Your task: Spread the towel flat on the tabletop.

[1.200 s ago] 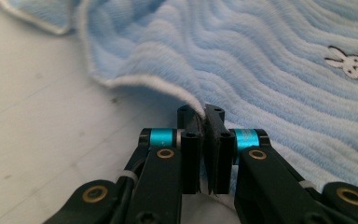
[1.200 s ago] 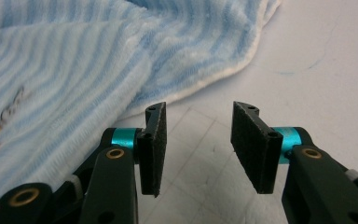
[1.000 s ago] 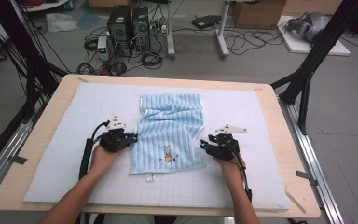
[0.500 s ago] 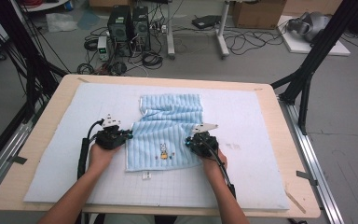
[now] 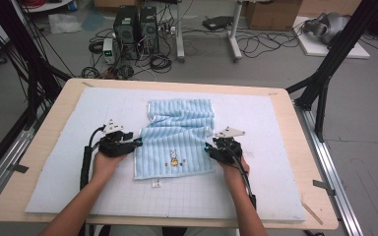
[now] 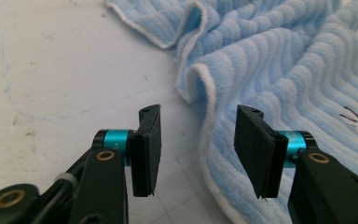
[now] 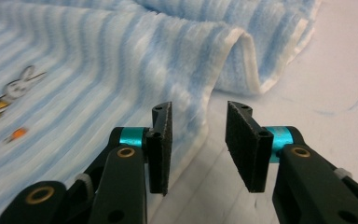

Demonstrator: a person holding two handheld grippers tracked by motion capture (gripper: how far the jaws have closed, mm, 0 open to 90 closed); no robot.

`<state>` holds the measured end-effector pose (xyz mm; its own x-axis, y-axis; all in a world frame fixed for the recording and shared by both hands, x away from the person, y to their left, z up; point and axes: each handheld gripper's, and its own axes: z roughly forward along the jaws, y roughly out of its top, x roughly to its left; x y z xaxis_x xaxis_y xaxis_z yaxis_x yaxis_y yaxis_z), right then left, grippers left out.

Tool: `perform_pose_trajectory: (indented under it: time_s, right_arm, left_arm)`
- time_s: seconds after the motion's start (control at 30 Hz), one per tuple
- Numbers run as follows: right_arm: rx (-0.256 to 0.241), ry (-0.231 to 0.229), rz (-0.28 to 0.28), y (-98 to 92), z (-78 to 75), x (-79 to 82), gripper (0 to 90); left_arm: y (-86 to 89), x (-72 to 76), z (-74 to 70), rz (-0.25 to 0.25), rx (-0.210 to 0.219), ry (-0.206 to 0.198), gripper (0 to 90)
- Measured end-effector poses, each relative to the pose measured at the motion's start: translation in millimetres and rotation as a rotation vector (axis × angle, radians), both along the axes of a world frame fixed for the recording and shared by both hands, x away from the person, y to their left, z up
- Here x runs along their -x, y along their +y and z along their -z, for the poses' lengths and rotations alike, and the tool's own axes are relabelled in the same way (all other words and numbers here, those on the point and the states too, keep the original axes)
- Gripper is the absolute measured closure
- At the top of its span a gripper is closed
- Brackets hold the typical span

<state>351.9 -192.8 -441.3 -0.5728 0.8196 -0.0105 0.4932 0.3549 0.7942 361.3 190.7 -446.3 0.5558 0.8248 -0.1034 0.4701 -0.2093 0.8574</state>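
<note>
Blue striped towel (image 5: 177,140) on counter (image 5: 295,147); left hand-held gripper (image 5: 139,143) and right hand-held gripper (image 5: 207,149) both gape open at its side edges, holding nothing.

Both forearms reach forward from the near edge, the left gripper (image 5: 137,143) and the right gripper (image 5: 208,148) held low, tips turned inward toward each other, jaws parted on both.

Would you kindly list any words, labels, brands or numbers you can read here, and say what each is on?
No text can be read.
The blue towel bears a rabbit picture, with no lettering.
The small white tag at its near edge is too small to read.
</note>
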Motion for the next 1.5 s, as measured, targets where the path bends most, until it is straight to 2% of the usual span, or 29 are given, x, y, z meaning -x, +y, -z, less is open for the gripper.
perform_pose_trajectory:
  time_s: [0.07, 0.17, 0.4, 0.53, 0.6, 0.63, 0.7, 0.73, 0.83, 0.93, 0.97, 1.03, 1.07, 1.13, 1.17, 1.33, 1.5]
  right_arm:
    - [-0.003, -0.011, -0.017, -5.0, -1.0, 5.8, 60.6]
    - [-0.043, 0.000, -0.032, -12.7, -2.9, 15.6, 60.5]
    - [-0.032, 0.015, -0.048, -12.5, -1.2, 33.2, 60.7]
    - [-0.021, 0.031, -0.075, -9.3, 1.9, 47.4, 62.9]
    - [0.000, 0.075, -0.107, -4.8, 8.4, 52.6, 66.5]
    - [0.008, 0.045, -0.105, -3.2, 9.4, 56.3, 70.3]
    - [0.012, 0.051, -0.103, -0.7, 8.8, 59.4, 73.9]
    - [0.008, 0.051, -0.093, -0.2, 9.3, 61.2, 74.8]
    - [0.006, 0.055, -0.081, 0.5, 9.2, 62.3, 75.3]
    - [-0.022, 0.082, -0.078, -1.6, 9.3, 59.8, 75.6]
    - [-0.041, 0.096, -0.070, -2.8, 9.5, 58.9, 75.7]
    - [-0.056, 0.106, -0.064, -3.7, 9.8, 58.6, 75.6]
    - [-0.075, 0.122, -0.046, -4.0, 9.7, 58.6, 75.9]
    - [-0.055, 0.113, -0.050, -2.8, 8.8, 59.1, 81.7]
    - [-0.058, 0.123, -0.061, -2.4, 8.1, 60.2, 85.2]
    - [-0.058, 0.142, -0.102, -5.4, 5.9, 69.0, 86.2]
    - [-0.057, 0.142, -0.144, -13.2, 0.5, 91.5, 86.1]
  left_arm:
    - [1.4, 3.6, -0.1, 0.011, 0.003, 0.001, 48.6]
    - [3.6, 11.6, 0.8, 0.025, 0.008, 0.000, 47.9]
    - [1.7, 36.6, 1.8, 0.061, -0.014, 0.000, 48.0]
    - [-2.3, 52.2, 1.8, 0.100, -0.014, 0.005, 51.4]
    - [-6.4, 59.6, 1.9, 0.120, -0.028, 0.029, 54.7]
    - [-9.0, 63.0, 1.7, 0.131, -0.037, 0.039, 56.0]
    - [-15.2, 67.9, 2.8, 0.156, -0.058, 0.051, 57.0]
    - [-18.0, 69.1, 3.9, 0.163, -0.085, 0.055, 56.9]
    - [-24.2, 71.7, 4.5, 0.156, -0.147, 0.031, 57.7]
    - [-25.8, 73.6, 4.5, 0.152, -0.162, 0.021, 63.1]
    - [-25.8, 74.2, 4.4, 0.163, -0.165, 0.019, 68.2]
    - [-26.5, 75.6, 4.2, 0.174, -0.161, 0.019, 81.2]
    - [-26.5, 76.0, 4.1, 0.174, -0.157, 0.021, 84.3]
    - [-23.9, 75.4, 4.0, 0.181, -0.130, 0.038, 85.5]
    - [-22.2, 75.5, 4.2, 0.181, -0.110, 0.048, 85.7]
    - [-14.8, 82.4, 3.5, 0.214, -0.071, 0.064, 85.8]
    - [-13.9, 98.2, 2.6, 0.239, -0.039, 0.084, 86.0]
